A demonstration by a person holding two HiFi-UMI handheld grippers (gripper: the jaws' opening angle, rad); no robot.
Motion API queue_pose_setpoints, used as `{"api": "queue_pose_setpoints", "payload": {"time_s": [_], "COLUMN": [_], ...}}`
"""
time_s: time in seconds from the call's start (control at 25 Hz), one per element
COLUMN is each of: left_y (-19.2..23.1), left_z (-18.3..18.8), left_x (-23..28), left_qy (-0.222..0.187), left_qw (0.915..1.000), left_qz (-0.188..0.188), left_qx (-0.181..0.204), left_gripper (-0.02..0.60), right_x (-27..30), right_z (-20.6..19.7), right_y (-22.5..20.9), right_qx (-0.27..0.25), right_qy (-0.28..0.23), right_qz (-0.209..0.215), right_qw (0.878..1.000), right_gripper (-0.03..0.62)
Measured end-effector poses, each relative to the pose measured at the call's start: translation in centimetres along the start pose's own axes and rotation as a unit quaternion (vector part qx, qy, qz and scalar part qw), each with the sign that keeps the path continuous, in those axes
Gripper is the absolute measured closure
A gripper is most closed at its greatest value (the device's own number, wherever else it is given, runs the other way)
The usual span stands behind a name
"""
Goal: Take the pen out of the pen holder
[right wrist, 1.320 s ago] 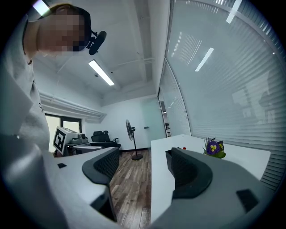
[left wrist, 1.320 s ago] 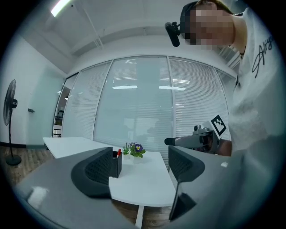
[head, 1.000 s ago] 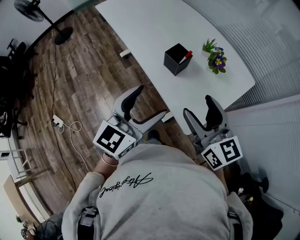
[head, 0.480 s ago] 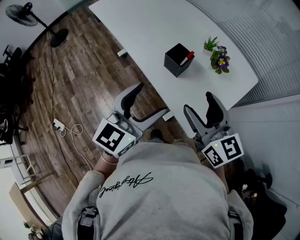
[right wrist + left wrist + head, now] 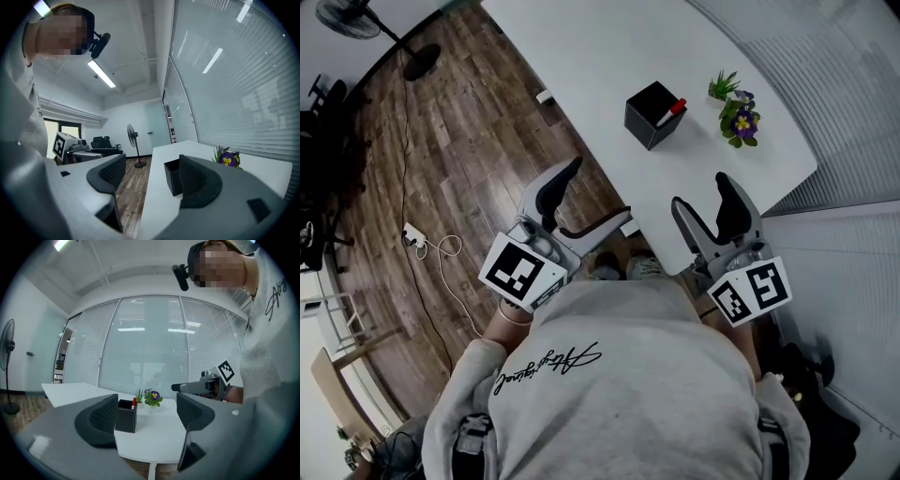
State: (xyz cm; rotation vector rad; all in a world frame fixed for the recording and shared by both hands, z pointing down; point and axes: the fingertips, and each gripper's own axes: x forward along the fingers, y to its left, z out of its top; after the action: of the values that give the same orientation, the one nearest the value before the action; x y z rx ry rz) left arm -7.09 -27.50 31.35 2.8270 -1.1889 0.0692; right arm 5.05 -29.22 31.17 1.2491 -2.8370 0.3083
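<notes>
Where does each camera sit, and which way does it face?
Head view: on the head, steeply down at the table; shows left tool, right tool, sweatshirt.
Left gripper view: on left tool, facing the blinds; jaws apart, sweatshirt at right.
Right gripper view: on right tool, facing the fan; jaws apart, sweatshirt at left.
Shared: pen holder in all three.

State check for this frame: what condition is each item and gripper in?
pen holder: upright on the table, pen inside.
pen: standing in the holder, red end up.
left gripper: open, empty.
right gripper: open, empty.
flower pot: upright.
</notes>
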Motion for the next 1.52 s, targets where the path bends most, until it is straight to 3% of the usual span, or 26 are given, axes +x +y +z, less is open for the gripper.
{"api": "queue_pose_setpoints", "payload": {"time_s": [0.36, 0.76, 1.52], "left_y": [0.4, 1.0, 2.6], "left_z": [-0.1, -0.9, -1.7], "left_x": [0.5, 1.4, 1.9], "left_qy": [0.000, 0.017, 0.033], "left_qw": [0.9978, 0.9934, 0.9863], "left_qz": [0.061, 0.109, 0.155], "left_qx": [-0.026, -0.034, -0.044], "left_gripper": [0.207, 0.207, 0.207], "right_x": [3.0, 8.1, 16.1], "right_z": [1.4, -0.2, -4.7], "right_y": [-3.5, -7.7, -12.0], "right_qx": [-0.028, -0.039, -0.040], "right_qy": [0.017, 0.042, 0.101], "right_qz": [0.036, 0.065, 0.073], "right_qw": [0.999, 0.996, 0.991], "right_gripper": [0.270, 0.283, 0.301]}}
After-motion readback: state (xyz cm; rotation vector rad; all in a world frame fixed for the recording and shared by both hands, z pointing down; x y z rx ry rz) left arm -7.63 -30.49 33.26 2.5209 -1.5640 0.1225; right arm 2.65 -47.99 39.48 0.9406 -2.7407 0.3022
